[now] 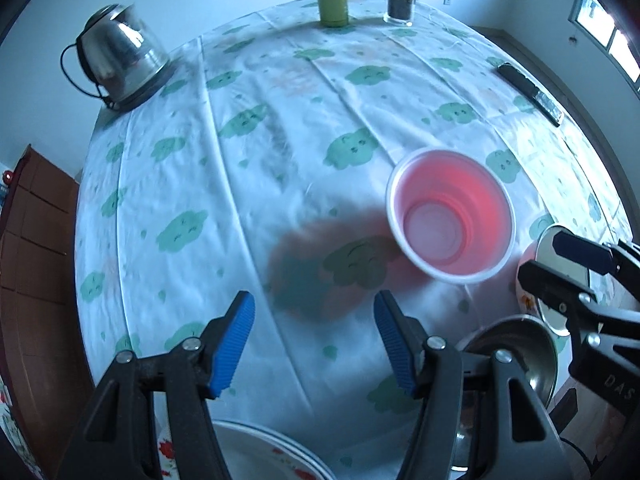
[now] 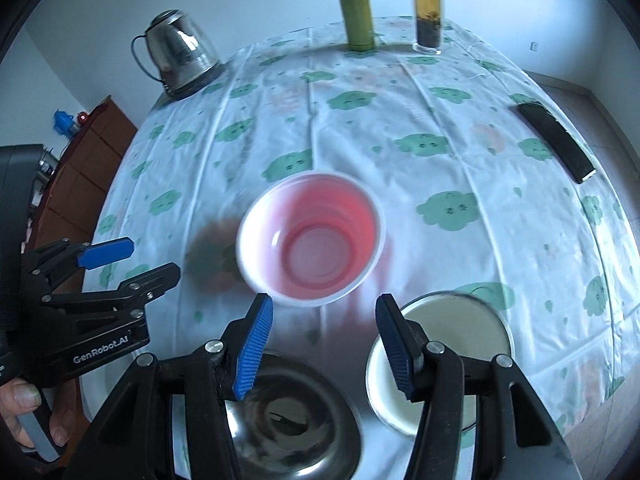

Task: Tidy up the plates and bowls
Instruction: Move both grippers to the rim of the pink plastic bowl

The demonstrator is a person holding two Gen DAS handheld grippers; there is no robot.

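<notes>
Left gripper (image 1: 314, 344) agape over bare tablecloth (image 1: 280, 160), nothing between its blue pads; right gripper (image 2: 324, 346) likewise parted and empty. Steel bowl (image 2: 296, 420) just below right gripper; white bowl (image 2: 448, 360) beside it; floral plate (image 1: 264, 456) at near edge; pink cup (image 2: 312, 236) upright mid-table.

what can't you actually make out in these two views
- Floral plate, left wrist view: cut off by the bottom edge and partly behind the left gripper; its full shape is unseen.
- Steel bowl, right wrist view: partly behind the right gripper, blurred; contents unclear.
- White bowl: near part hidden by a finger.
- Pink cup: motion-blurred in both views.
- Dark flat object: too small to identify.
</notes>
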